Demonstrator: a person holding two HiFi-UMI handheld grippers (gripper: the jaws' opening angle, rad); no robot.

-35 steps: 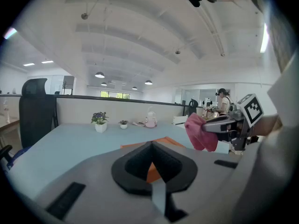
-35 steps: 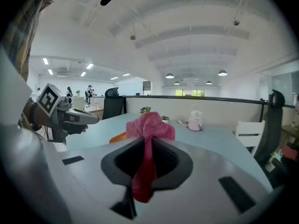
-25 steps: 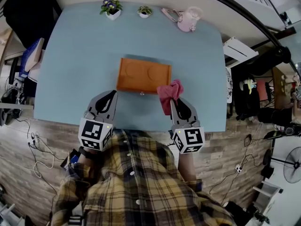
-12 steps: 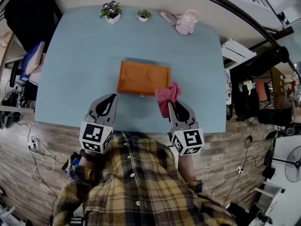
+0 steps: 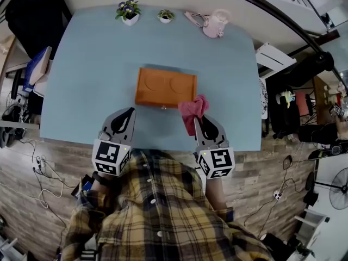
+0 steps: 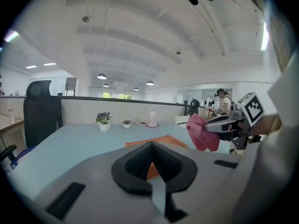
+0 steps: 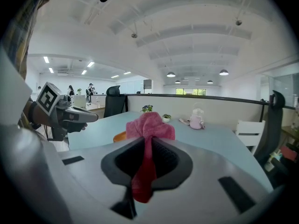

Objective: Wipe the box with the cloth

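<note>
Table (image 5: pixel 81 80) holds box (image 5: pixel 165 87), potted plant (image 5: pixel 129 10), pink jug (image 5: pixel 213 24).

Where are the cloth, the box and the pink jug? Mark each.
cloth (image 5: pixel 192 109): head view, its bunched middle.
box (image 5: pixel 165 87): head view, middle of its orange top.
pink jug (image 5: pixel 213 25): head view, its body.

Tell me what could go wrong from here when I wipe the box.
1. The box lies loose: the left claw is shut and apart from it, so a wipe may shove it along the table.
2. The cloth is bunched in the right claw by a narrow fold; it may slip out, or the claw may scrape the box.
</note>
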